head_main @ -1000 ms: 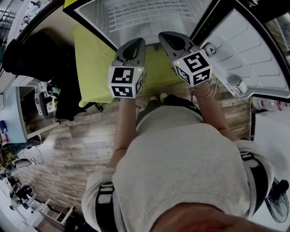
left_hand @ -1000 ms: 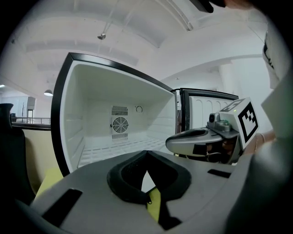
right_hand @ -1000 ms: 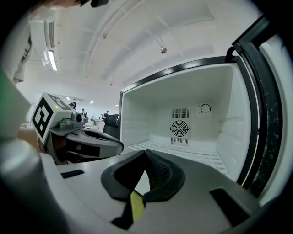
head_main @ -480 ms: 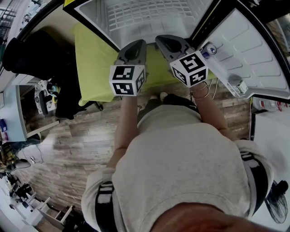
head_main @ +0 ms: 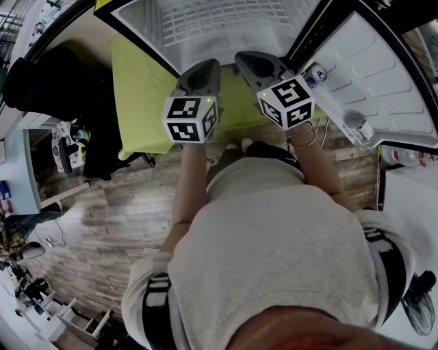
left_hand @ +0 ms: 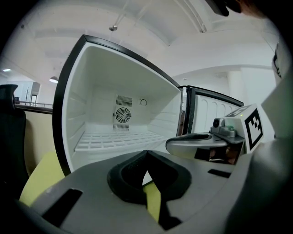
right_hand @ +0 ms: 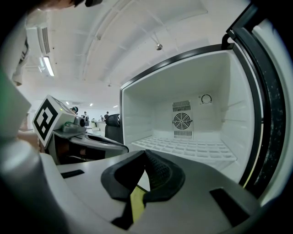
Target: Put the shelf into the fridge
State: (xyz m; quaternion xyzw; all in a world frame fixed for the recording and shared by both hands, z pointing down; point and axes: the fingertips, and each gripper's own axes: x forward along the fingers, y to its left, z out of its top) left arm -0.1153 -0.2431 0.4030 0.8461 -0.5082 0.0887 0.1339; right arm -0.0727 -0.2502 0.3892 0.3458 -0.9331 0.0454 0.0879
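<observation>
Fingers of the left gripper and right gripper are closed on nothing. Little has shifted since earlier. Both are held side by side before the open fridge.

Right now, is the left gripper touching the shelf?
Apart. In the left gripper view, the left gripper sits shut outside the fridge; the shelf lies well inside.

The left gripper faces the open fridge, its fingers meeting at the tips with nothing between. A white shelf lies inside, below a far-wall fan. The right gripper shows at right.
</observation>
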